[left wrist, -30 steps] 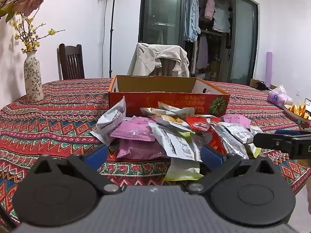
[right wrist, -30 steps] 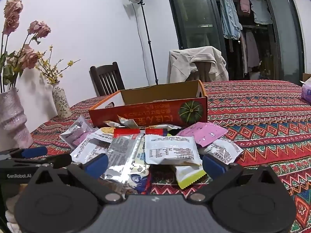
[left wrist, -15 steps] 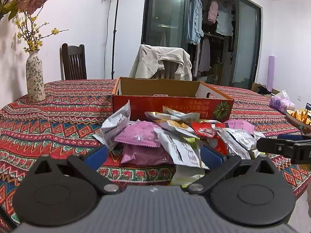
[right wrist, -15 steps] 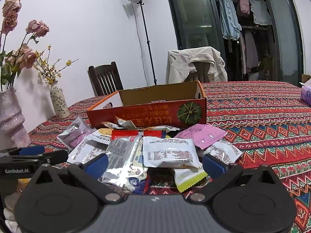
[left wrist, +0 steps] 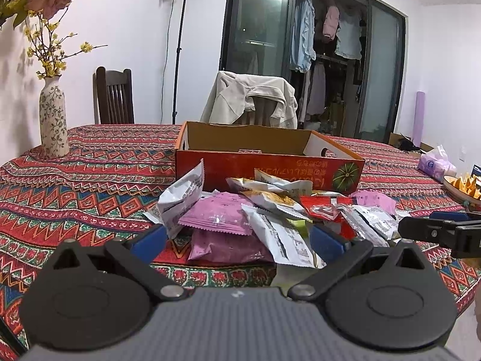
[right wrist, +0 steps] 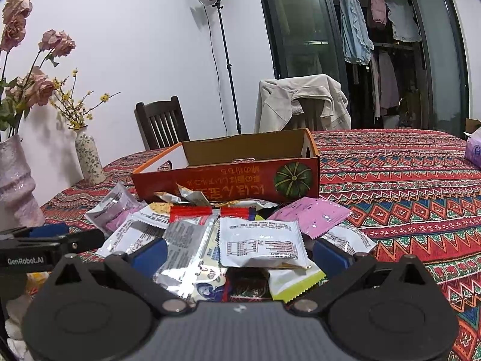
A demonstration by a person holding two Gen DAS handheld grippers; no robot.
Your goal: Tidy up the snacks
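Observation:
A heap of snack packets lies on the patterned tablecloth in front of an open red cardboard box [left wrist: 267,167], which also shows in the right wrist view [right wrist: 228,177]. A purple packet [left wrist: 216,215] and a white packet [left wrist: 279,234] are nearest my left gripper [left wrist: 237,240], which is open and empty just short of the heap. A white labelled packet [right wrist: 261,243] and a silver one [right wrist: 183,240] lie before my right gripper [right wrist: 239,251], open and empty. A pink packet [right wrist: 312,213] lies to the right.
A patterned vase [left wrist: 54,120] stands at the left of the table; a pink vase [right wrist: 15,186] with flowers is closer. A tissue pack [left wrist: 436,165] and a plate of food [left wrist: 463,185] sit at the right. Chairs stand behind the table.
Both grippers have edged slightly closer to the heap of packets. Their jaws stay open and nothing has been picked up.

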